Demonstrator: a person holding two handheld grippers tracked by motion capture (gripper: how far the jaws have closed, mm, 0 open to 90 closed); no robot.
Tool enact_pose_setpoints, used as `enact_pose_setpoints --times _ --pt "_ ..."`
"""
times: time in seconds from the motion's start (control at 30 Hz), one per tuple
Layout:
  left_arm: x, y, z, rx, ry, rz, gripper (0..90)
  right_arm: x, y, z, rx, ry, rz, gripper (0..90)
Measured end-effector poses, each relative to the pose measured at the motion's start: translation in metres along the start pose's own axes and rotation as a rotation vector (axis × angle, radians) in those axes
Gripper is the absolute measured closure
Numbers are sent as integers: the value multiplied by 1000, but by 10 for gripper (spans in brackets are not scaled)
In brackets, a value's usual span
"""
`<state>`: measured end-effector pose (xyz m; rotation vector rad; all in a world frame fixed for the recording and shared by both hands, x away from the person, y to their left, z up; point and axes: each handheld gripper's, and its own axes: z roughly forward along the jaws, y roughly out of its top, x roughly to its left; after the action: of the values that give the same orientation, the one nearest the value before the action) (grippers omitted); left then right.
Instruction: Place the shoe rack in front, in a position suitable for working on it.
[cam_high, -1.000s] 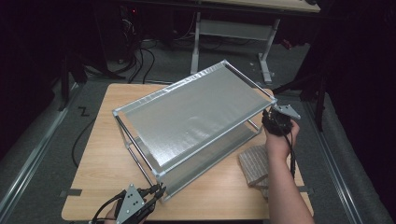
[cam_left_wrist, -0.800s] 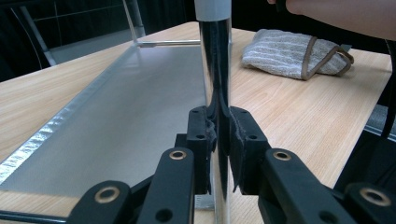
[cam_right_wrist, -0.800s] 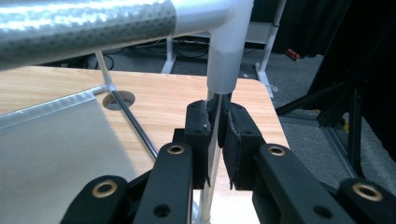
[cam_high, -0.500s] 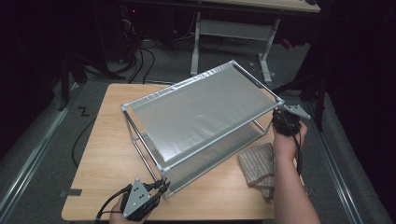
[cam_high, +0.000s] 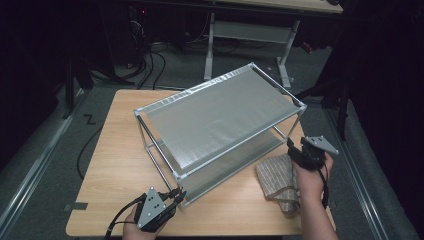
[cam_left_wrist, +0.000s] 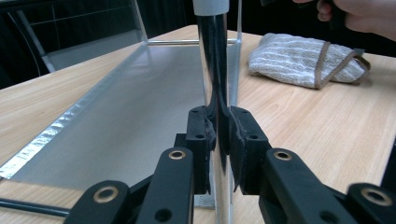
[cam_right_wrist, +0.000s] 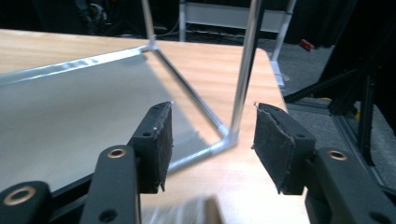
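Observation:
A two-shelf metal rack with silvery shelves stands slantwise on the wooden table. My left gripper is at the table's front edge, shut on the rack's near corner post, which runs up between its pads. My right gripper is just off the rack's right end post. Its jaws have just been opening and stand wide, with the post beyond the pads and not touched. A grey striped cloth lies on the table under the right hand.
The table's right edge runs close behind the right hand. Beyond the far edge stand a white desk frame and cables on the dark floor. Bare wood lies left of the rack.
The right gripper has let go of the rack's end post, opened, and drawn back toward the person. Before that the rack shifted slightly to the right, the left gripper keeping its hold.

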<state>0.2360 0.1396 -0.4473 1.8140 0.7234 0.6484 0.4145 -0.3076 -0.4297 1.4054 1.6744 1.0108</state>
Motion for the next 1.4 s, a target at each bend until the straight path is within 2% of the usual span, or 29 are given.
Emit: enact_pose_setpoints --times 0.2,0.27,0.4,0.47,0.53,0.6,0.67,0.77,0.87,1.03,1.17,1.4 --pt "-3 -3 -6 5 32 48 748 14 -28 -39 -4 41 -18 386" --pt "-2 -5 -7 -7 32 29 687 18 -38 -49 10 46 -23 364" --pt "-1 -11 -7 2 45 26 576 25 -57 -63 35 39 -36 318" --pt "0 -14 -6 12 33 17 537 29 -63 -68 38 36 -46 302" --pt "5 -19 -1 40 -7 -12 509 31 -70 -69 48 33 -49 290" --pt "6 -25 3 56 -23 -18 517 32 -76 -68 68 37 -43 274" --pt "6 -29 7 82 -21 0 522 33 -84 -65 104 61 -36 258" --pt "7 -29 7 68 -12 -3 521 32 -92 -61 163 82 -21 245" --pt "7 -29 6 50 -16 -14 534 31 -96 -58 190 88 -40 246" --pt "7 -30 4 55 -18 -30 583 31 -96 -58 190 91 -44 246" --pt "9 -31 4 57 -23 -45 589 33 -98 -56 200 96 -40 245" --pt "8 -32 8 53 -29 -39 589 31 -96 -48 217 99 -37 256"
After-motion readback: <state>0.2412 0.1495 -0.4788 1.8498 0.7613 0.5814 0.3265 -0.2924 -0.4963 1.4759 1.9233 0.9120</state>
